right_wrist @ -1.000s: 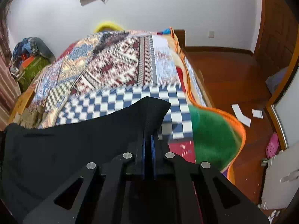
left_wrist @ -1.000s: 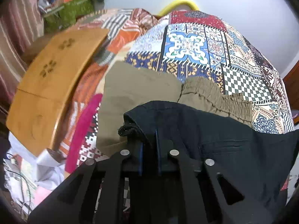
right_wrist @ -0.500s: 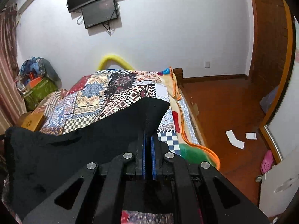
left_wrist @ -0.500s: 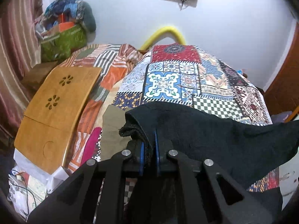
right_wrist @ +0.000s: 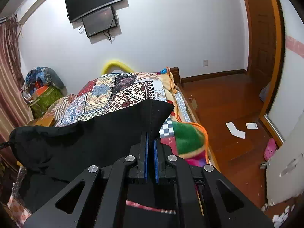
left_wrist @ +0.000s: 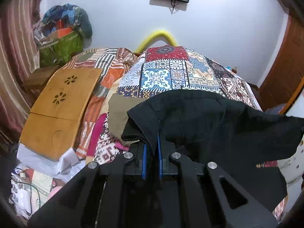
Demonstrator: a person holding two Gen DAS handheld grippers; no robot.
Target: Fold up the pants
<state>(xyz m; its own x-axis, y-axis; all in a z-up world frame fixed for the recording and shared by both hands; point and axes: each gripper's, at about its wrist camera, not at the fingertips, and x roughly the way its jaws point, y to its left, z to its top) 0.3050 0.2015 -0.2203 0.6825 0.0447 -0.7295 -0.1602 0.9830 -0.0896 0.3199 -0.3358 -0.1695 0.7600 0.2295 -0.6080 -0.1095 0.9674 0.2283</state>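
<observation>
The black pants hang in the air between my two grippers, lifted above the bed. My left gripper is shut on one end of the waistband, where the fabric bunches over the fingers. My right gripper is shut on the other corner of the black pants, which stretch away to the left. A folded olive-green garment lies on the patchwork quilt below the left gripper.
A wooden lap board lies on the bed's left side. A green bag with clutter stands by the wall. The bed's right edge drops to a wooden floor with paper scraps. A monitor hangs on the wall.
Both grippers have risen and tilted up, lifting the black pants off the bed. More of the wall and screens shows in both views. The olive garment is now mostly covered by the hanging pants.
</observation>
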